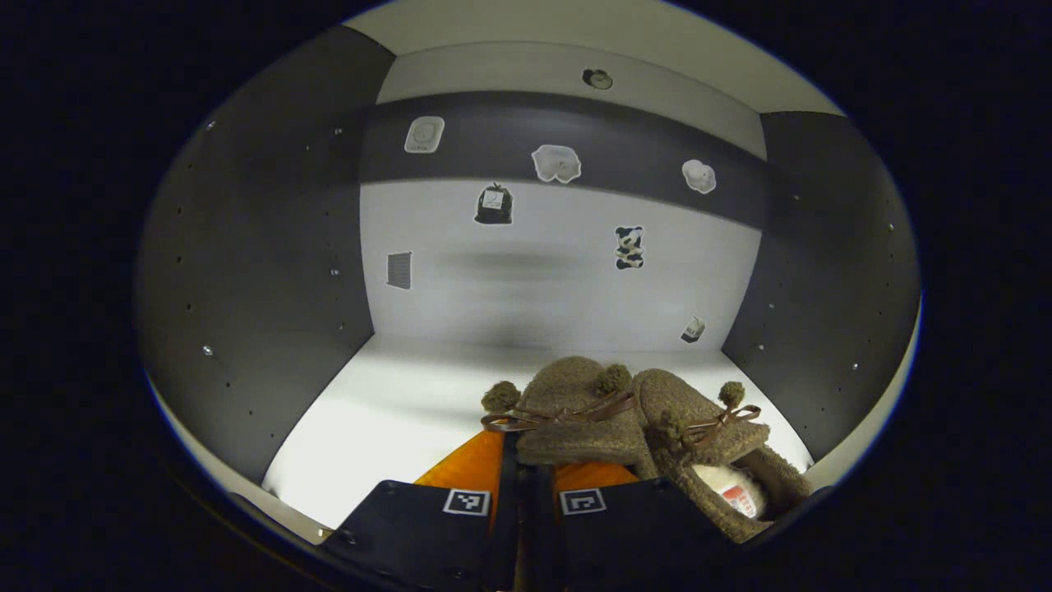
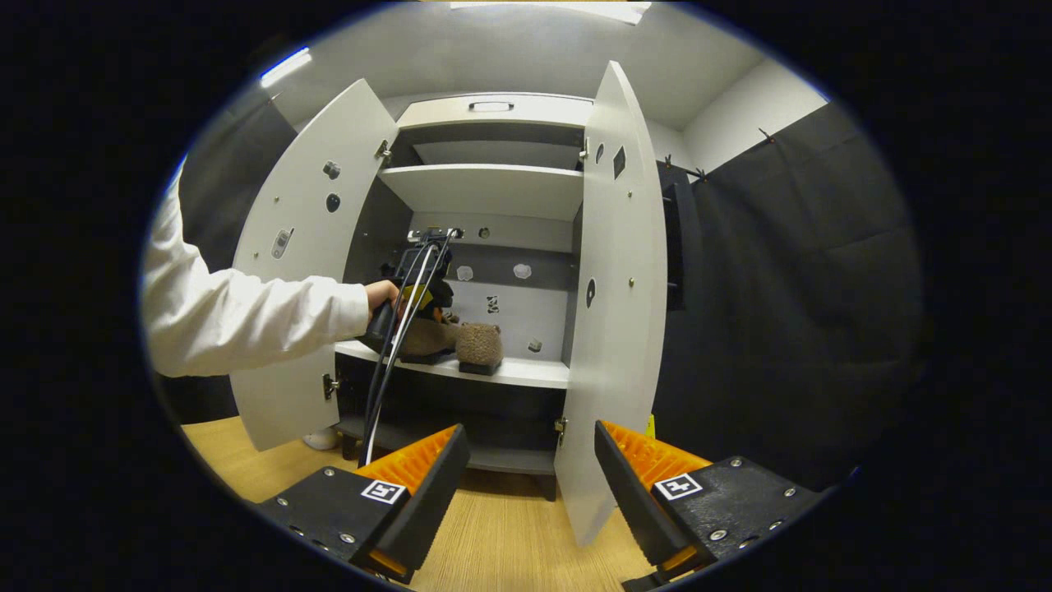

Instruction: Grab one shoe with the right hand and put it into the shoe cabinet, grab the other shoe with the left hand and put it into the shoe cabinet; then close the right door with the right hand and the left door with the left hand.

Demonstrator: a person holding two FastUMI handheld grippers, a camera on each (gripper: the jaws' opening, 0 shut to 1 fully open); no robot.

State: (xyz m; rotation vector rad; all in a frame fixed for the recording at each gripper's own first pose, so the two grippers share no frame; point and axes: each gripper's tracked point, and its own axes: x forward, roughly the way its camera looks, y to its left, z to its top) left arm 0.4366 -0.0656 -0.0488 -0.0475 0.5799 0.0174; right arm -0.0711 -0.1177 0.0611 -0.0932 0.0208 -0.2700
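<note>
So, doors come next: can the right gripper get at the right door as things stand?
Probably yes. The right gripper is open and empty, the right door stands open just ahead of it, and nothing lies between them.

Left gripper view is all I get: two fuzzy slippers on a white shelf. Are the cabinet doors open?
Observer: Yes. The left door and the right door both stand wide open.
Operator: Where's the other gripper?
Observer: The right gripper is outside the cabinet, above the wooden floor, jaws apart and empty.
Operator: Who's holding mine?
Observer: A hand in a white sleeve holds the left gripper.
</note>
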